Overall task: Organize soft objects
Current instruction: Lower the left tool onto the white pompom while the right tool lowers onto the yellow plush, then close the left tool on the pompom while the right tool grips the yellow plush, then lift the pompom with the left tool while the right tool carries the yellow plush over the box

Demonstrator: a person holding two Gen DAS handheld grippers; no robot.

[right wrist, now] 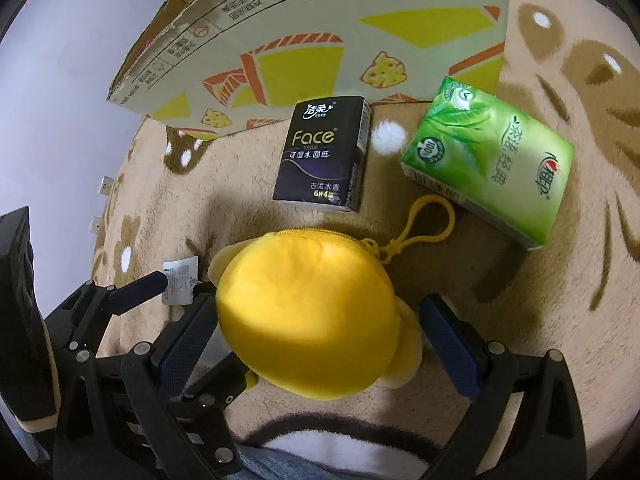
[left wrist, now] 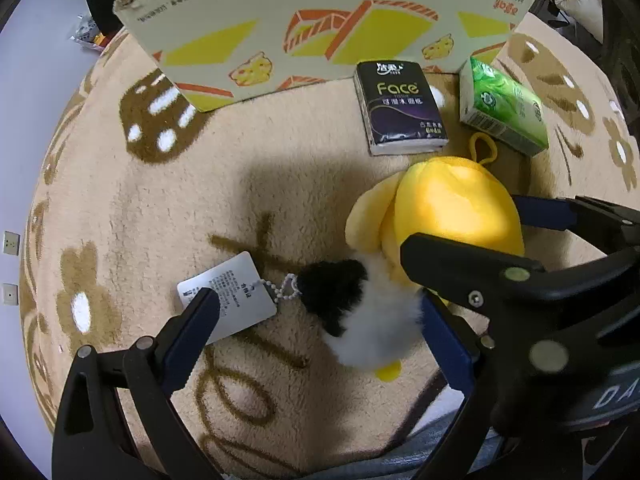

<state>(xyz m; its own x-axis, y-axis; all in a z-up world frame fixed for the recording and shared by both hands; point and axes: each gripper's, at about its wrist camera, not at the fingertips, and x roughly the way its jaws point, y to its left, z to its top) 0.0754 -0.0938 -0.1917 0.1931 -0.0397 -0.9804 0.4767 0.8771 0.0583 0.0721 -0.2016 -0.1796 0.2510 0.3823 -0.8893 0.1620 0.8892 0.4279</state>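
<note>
A yellow plush toy [right wrist: 308,312] with a yellow loop clip [right wrist: 424,224] lies on the beige rug. My right gripper [right wrist: 316,344] is open, its jaws on either side of the plush, the left pad [right wrist: 184,344] touching it. A black-and-white furry plush [left wrist: 352,312] with a white tag [left wrist: 236,296] lies between the jaws of my open left gripper [left wrist: 320,332]. The yellow plush also shows in the left wrist view [left wrist: 448,208], with the right gripper [left wrist: 496,240] around it. A black Face tissue pack [right wrist: 324,156] and a green tissue pack [right wrist: 492,160] lie beyond.
A printed cardboard box [right wrist: 320,40] stands at the far edge of the patterned rug [right wrist: 580,280], right behind the tissue packs. It also shows in the left wrist view [left wrist: 320,28]. A dark object [right wrist: 20,312] stands at the left. Blue fabric [right wrist: 280,464] shows at the bottom.
</note>
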